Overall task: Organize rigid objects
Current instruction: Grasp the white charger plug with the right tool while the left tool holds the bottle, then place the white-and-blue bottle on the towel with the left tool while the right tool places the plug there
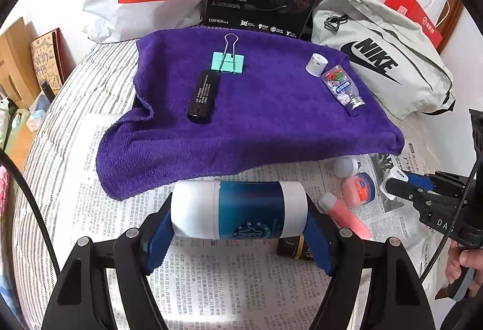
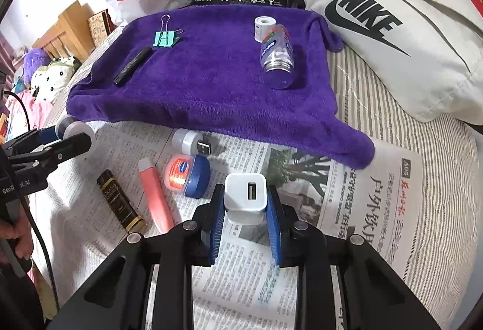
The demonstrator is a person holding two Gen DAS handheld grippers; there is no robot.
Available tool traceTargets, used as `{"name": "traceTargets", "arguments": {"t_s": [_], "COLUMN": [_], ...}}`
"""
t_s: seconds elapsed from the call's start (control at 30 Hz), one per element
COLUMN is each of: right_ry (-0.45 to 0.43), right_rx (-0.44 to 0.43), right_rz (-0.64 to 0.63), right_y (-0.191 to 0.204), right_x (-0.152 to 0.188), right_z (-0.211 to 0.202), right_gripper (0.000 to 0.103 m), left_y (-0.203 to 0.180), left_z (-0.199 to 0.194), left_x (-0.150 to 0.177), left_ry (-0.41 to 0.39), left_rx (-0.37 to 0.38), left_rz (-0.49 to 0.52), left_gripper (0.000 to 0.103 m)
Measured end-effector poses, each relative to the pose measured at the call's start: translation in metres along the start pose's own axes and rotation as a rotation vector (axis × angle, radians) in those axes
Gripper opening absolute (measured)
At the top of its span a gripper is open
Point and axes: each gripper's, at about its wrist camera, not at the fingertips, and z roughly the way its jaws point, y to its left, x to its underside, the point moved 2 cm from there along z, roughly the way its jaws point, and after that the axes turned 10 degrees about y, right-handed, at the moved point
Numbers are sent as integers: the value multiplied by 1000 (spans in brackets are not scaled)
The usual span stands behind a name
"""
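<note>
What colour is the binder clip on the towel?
Mint green body with silver wire handles; the binder clip shows best in the left wrist view, on the purple towel.

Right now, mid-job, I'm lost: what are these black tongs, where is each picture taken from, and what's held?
No robot: a person holds one pair of tongs in each hand, with a camera on each looking along its fingers. In the left view, the left tongs clamp a white-and-blue bottle. In the right view, the right tongs clamp a white USB charger. On the purple towel lie a binder clip, a black stick and a candy bottle. A Vaseline jar lies on the newspaper.
</note>
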Motion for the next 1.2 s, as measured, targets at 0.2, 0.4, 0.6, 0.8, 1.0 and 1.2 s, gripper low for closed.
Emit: {"name": "traceTargets", "arguments": {"t_s": [0.2,0.4,0.6,0.8,1.0,1.2], "right_ry": [-2,7,19,-10,-42,-76], "right_rx": [-11,-7,12,-17,-52,-56], "right_rz": [-1,-18,-35,-21,-11,-8], "right_y": [-1,1,4,1,-4,-10], "right_x": [-4,-16,-22,-17,-20,-42], "right_z": [3,17,30,13,-9,-24], "right_gripper": [26,26,26,26,26,26], "left_y": [0,0,2,3,0,3], "left_z": [4,8,6,1,-11,-18], "left_x": [1,3,2,0,-10,-29], "left_ry": [15,33,28,15,-12,-29], "left_rx": [7,13,12,16,19,17], "left_rz": [-1,-4,-7,1,16,13], "left_gripper": [75,75,75,75,75,75]}}
